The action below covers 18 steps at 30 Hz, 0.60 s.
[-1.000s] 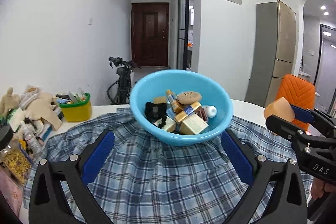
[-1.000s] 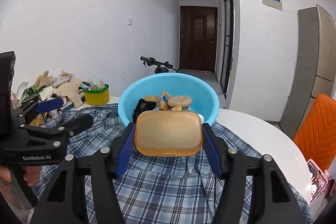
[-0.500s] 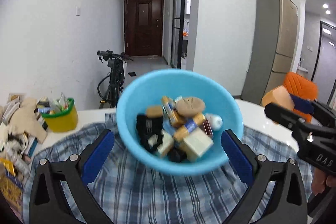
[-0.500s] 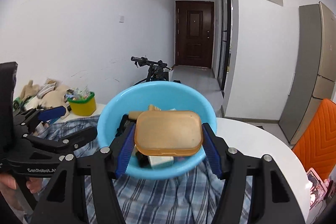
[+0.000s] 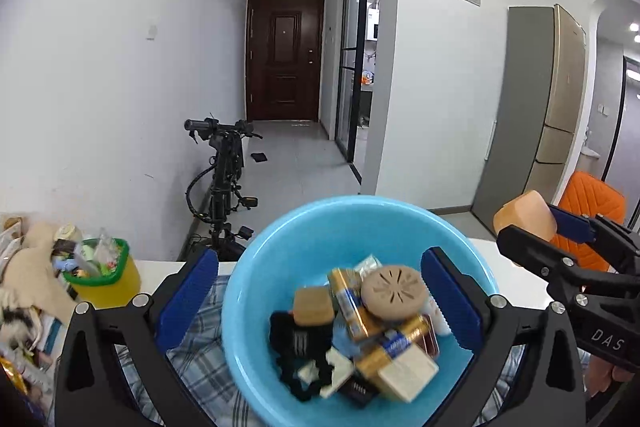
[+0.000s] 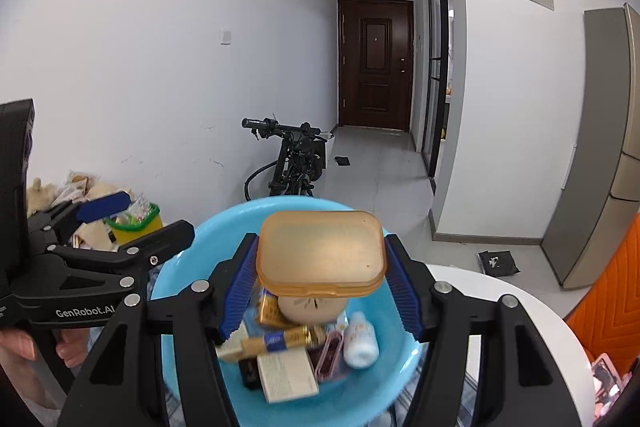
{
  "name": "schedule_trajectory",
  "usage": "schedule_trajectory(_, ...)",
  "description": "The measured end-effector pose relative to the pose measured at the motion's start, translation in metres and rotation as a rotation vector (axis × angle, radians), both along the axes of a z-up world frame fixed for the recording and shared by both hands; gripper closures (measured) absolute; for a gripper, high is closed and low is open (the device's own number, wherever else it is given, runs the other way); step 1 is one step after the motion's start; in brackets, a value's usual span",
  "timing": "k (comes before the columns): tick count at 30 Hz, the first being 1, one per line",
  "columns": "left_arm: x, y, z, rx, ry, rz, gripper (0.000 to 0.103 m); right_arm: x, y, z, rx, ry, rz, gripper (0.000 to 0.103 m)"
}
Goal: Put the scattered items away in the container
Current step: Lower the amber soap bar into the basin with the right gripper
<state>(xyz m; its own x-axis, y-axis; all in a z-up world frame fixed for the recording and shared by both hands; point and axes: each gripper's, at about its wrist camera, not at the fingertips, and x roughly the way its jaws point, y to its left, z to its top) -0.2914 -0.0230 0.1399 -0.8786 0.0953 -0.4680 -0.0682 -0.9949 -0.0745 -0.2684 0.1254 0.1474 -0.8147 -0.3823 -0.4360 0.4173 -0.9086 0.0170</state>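
Right gripper (image 6: 322, 291) pinching orange box (image 6: 320, 254) over blue bowl (image 6: 180, 307); left gripper (image 5: 318, 303) fingers spread wide around bowl, not touching.

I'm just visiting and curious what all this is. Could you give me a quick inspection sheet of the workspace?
Surface: white table under a plaid cloth.
Job's things: blue bowl full of small items; amber box above it.
Clutter: yellow tub, soft toys.
Grippers: right gripper jaws shut on the amber box; left gripper jaws open, empty.
Cables: nothing seen.
Surroundings: bike, door, fridge, orange chair.
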Motion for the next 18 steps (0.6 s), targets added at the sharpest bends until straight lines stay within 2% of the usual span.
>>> schedule_trajectory(2, -0.016, -0.003, -0.003, 0.004, -0.012, 0.002, 0.0, -0.015, 0.001, -0.002, -0.021, -0.005, -0.009, 0.043)
schedule_trajectory(5, -0.039, -0.003, -0.009, -0.059, -0.054, 0.009, 0.0, -0.035, 0.008, -0.003, -0.054, -0.021, -0.032, 0.043)
schedule_trajectory(8, -0.053, -0.004, -0.011, -0.104, -0.042, 0.022, 0.0, -0.049, 0.009, -0.002, -0.083, -0.027, -0.028, 0.043)
schedule_trajectory(15, -0.078, -0.013, -0.032, -0.099, -0.111, 0.087, 0.0, -0.073, 0.002, -0.012, -0.089, -0.087, -0.007, 0.043)
schedule_trajectory(18, -0.084, -0.012, -0.041, -0.08, -0.135, 0.051, 0.0, -0.076, 0.0, -0.018, -0.074, -0.096, -0.002, 0.043)
